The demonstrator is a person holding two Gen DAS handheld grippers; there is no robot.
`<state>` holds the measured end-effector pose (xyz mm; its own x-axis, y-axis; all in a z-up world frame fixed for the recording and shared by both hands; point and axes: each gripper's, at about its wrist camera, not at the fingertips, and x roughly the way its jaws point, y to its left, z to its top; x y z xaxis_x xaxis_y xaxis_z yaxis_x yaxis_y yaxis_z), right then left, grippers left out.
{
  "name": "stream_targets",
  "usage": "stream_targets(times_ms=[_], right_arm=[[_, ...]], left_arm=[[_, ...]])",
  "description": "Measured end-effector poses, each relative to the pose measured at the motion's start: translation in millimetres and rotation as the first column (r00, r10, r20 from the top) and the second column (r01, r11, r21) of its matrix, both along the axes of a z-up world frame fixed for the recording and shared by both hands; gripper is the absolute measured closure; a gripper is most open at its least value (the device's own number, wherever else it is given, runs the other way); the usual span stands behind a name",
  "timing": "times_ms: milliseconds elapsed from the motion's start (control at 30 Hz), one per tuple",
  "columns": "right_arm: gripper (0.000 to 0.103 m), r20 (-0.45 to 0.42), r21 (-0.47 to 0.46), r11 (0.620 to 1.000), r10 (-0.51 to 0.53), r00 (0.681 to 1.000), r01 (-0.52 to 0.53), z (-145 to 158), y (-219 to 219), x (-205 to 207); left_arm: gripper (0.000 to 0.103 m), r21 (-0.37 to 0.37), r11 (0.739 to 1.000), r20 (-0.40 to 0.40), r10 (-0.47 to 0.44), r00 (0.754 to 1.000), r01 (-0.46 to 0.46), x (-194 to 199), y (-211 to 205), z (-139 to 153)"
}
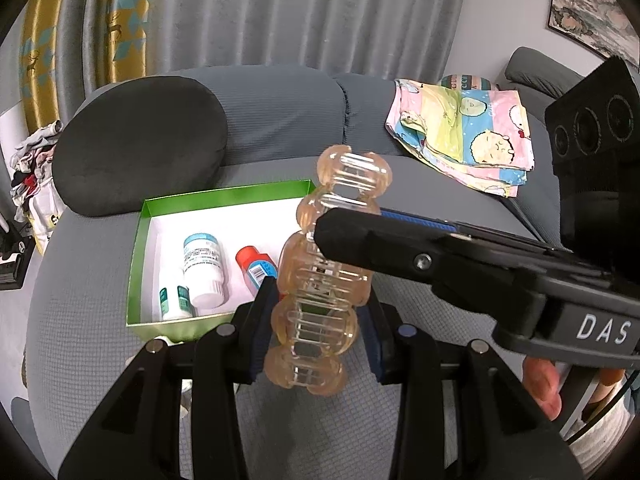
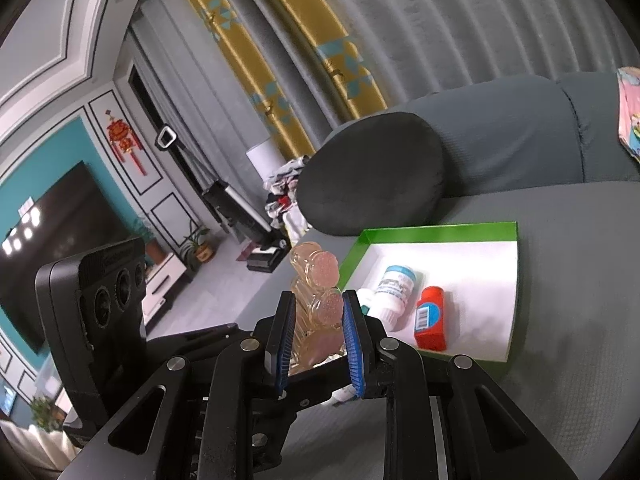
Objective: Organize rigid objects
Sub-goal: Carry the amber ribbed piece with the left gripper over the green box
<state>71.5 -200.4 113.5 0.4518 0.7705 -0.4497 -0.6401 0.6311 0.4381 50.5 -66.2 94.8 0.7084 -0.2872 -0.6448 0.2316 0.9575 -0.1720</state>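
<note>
Both grippers grasp one clear organizer (image 1: 320, 276): left gripper (image 1: 316, 332) holds its lower part, right gripper (image 2: 318, 334) its middle. It stands upright above the sofa (image 1: 80, 320), just in front of the green box (image 1: 138, 264). Inside the box lie a white bottle (image 1: 203, 270), a red bottle (image 1: 256, 266) and a small tube (image 1: 174, 302)

A home living room: a grey sofa (image 1: 280, 120) with a dark cushion (image 1: 136, 140), long curtains (image 2: 320, 40) behind it, a wall-mounted TV (image 2: 60, 232) on a teal wall, a red knot ornament (image 2: 122, 140), potted plants (image 2: 198, 246), and a framed painting (image 1: 592, 12).
</note>
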Motion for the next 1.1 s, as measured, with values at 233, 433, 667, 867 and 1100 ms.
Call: stream_targets(times_ms=[233, 433, 667, 867, 1100], right_arm=[[0.078, -0.005, 0.000, 1.000, -0.008, 1.000, 0.008, -3, 1, 14], [0.078, -0.010, -0.005, 1.000, -0.016, 1.000, 0.016, -4, 1, 24], [0.078, -0.017, -0.008, 1.000, -0.026, 1.000, 0.026, -8, 2, 37], [0.078, -0.025, -0.013, 0.999, -0.032, 0.999, 0.032, -10, 4, 50], [0.078, -0.039, -0.020, 0.999, -0.041, 0.998, 0.040, -17, 6, 59]], left_arm=[[0.065, 0.001, 1.000, -0.006, -0.003, 1.000, 0.003, 15, -1, -1], [0.064, -0.008, 1.000, -0.020, -0.003, 1.000, 0.003, 30, 1, -4], [0.064, -0.016, 1.000, -0.035, -0.004, 0.999, 0.004, 44, 3, -9], [0.063, -0.024, 1.000, -0.052, -0.003, 0.999, 0.001, 58, 6, -13], [0.063, -0.029, 1.000, -0.072, -0.003, 0.997, 0.001, 72, 7, -20]])
